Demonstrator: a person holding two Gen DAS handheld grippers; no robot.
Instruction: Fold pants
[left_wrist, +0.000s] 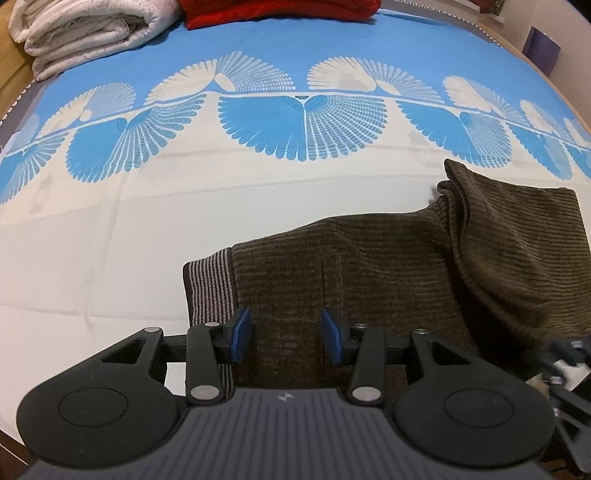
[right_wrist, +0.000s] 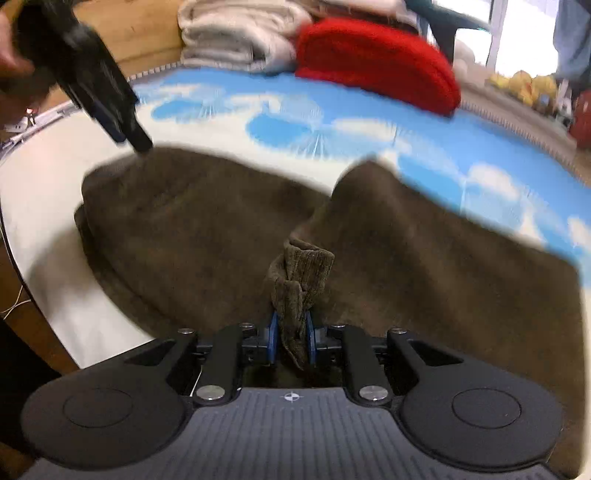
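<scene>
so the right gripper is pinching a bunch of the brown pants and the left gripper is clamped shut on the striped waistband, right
Not quite. The left gripper is open: in the left wrist view its blue pads stand apart over the brown pants, beside the striped waistband, gripping nothing. The rest holds: in the right wrist view the right gripper is shut on a bunch of the pants.

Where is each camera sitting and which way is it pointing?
Left wrist: on the left gripper, looking along its open fingers over the pants near the waistband, up the bed.
Right wrist: on the right gripper, shut on a pants fold, facing across the bed; the left gripper and hand show top left.
Shared: pants, bed, red blanket, white quilt.
</scene>
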